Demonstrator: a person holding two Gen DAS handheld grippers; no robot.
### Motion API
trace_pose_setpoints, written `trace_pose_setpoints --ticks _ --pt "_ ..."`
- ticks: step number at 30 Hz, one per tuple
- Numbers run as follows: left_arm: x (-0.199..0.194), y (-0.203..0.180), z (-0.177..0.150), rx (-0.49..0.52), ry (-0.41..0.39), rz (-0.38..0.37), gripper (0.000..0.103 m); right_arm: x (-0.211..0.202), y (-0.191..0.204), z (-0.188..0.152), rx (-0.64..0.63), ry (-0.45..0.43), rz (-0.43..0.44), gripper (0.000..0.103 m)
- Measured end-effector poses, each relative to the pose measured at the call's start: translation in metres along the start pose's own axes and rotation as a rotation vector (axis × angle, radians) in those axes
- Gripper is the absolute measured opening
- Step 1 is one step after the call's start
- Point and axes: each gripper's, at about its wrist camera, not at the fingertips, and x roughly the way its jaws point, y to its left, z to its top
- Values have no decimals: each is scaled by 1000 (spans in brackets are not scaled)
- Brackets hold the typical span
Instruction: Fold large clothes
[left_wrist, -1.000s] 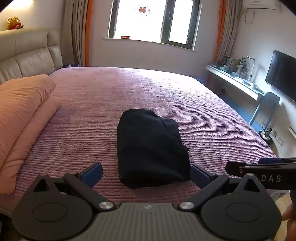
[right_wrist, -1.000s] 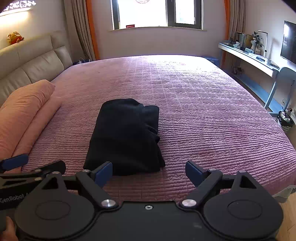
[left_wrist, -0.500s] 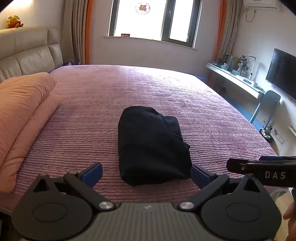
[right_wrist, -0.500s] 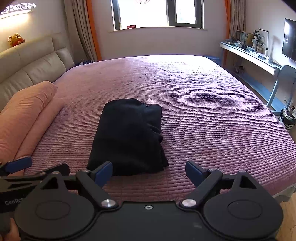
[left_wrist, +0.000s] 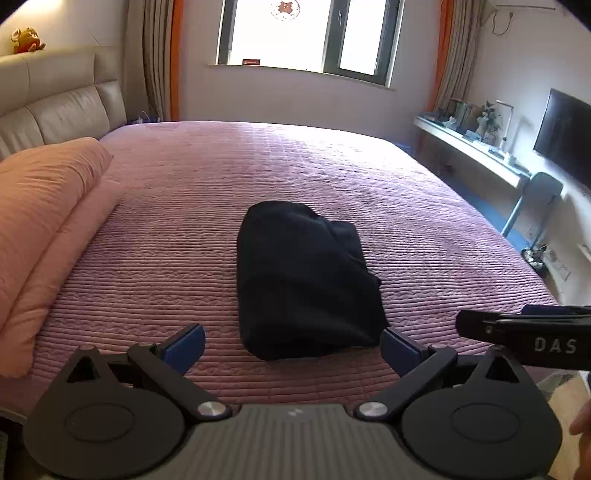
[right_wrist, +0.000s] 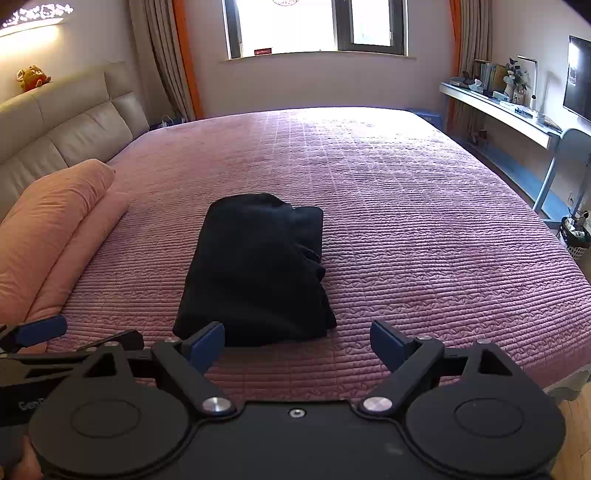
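On the far left of both views, a cream padded headboard (right_wrist: 70, 125) runs along the wall, with a small orange stuffed toy (right_wrist: 32, 78) sitting on top of it. Below it a peach pillow (left_wrist: 40, 206) lies along the left edge of the bed, resting on the purple quilted bedspread (right_wrist: 424, 229) that covers the whole mattress.

Near the middle of the bed, toward its front edge, sits the black garment (left_wrist: 303, 280), folded into a compact, roughly rectangular bundle with a rounded far end and a few loose layers showing along its right side. It lies flat on the bedspread, apart from the pillow and well clear of the bed's far side.

At the bottom of the left wrist view the left gripper (left_wrist: 293, 345) is held in front of the bundle with its blue-padded fingers (left_wrist: 186, 345) spread wide and nothing between them. The right gripper (right_wrist: 297, 341) is likewise spread wide and empty, its left pad overlapping the garment's near edge in the picture; whether it touches the cloth cannot be told. Each gripper shows at the edge of the other's view.

Behind the bed a bright window (left_wrist: 306, 35) sits between curtains. To the right a long shelf (right_wrist: 502, 110) holding small items runs along the wall, with a dark screen (left_wrist: 563, 136) above it and a small basket (right_wrist: 574, 238) on the floor
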Motion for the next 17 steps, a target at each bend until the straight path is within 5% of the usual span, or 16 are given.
trace_pose_setpoints --ticks 17 --pt "-11 -2 -2 39 -82 81 101 3 -7 -5 21 10 -8 102"
